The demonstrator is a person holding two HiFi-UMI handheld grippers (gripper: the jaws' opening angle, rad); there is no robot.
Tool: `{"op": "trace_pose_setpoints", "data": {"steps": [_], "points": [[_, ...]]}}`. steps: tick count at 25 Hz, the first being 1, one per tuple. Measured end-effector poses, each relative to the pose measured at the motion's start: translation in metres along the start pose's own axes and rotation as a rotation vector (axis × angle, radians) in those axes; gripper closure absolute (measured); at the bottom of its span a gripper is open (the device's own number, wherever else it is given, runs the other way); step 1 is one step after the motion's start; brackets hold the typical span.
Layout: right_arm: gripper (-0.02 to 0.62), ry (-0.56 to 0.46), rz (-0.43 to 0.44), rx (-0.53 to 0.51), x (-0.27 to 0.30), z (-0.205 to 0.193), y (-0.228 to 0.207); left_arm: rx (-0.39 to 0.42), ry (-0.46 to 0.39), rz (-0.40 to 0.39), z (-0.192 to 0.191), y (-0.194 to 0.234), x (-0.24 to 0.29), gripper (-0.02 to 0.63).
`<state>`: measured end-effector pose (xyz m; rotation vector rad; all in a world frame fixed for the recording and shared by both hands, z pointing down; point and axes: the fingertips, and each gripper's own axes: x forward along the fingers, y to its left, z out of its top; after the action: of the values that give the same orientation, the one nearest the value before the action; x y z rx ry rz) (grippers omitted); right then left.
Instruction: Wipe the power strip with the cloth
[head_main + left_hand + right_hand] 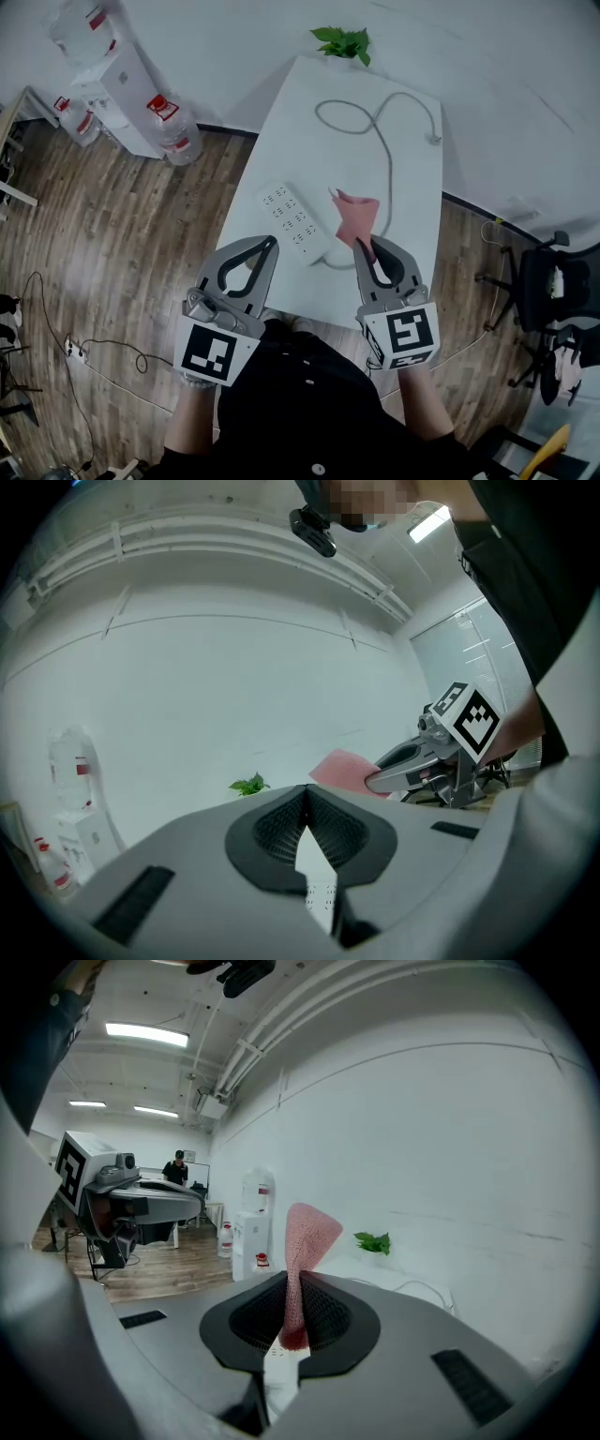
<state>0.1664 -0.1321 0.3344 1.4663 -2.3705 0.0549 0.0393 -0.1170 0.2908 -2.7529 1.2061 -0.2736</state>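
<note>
Right claw (366, 247) pinches cloth (356, 216); left claw (273, 242) closed, empty. I judge power strip (293, 221), near counter (412, 178) left edge, still unwiped.

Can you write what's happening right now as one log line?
right gripper: shut on cloth | left gripper: shut, empty | power strip: on table, cloth not on it

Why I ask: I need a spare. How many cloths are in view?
1. The pink cloth is pinched in the right gripper, over the table near the power strip. None other shows; one could be hidden beneath the person.
</note>
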Motion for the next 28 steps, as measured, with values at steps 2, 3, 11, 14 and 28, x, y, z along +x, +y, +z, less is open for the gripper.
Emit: {"op": "trace_pose_setpoints", "data": {"steps": [2,3,11,14,28], "points": [[0.546,0.003,0.002,-0.002,0.006,0.002,0.002,-0.002,-0.002,0.001,-0.001,0.005,-0.001,0.592],[0.546,0.004,0.004,-0.004,0.009,0.002,0.004,-0.002,-0.002,0.002,-0.002,0.008,-0.001,0.592],[0.546,0.016,0.022,-0.03,0.025,0.004,0.013,-0.017,-0.002,0.017,-0.01,0.022,-0.009,0.592],[0.546,0.027,0.019,-0.034,0.031,0.002,0.013,-0.015,-0.004,0.021,-0.011,0.026,-0.011,0.592],[0.546,0.08,0.07,-0.15,0.09,-0.005,0.011,-0.016,0.019,0.074,-0.027,0.049,-0.021,0.592]]}}
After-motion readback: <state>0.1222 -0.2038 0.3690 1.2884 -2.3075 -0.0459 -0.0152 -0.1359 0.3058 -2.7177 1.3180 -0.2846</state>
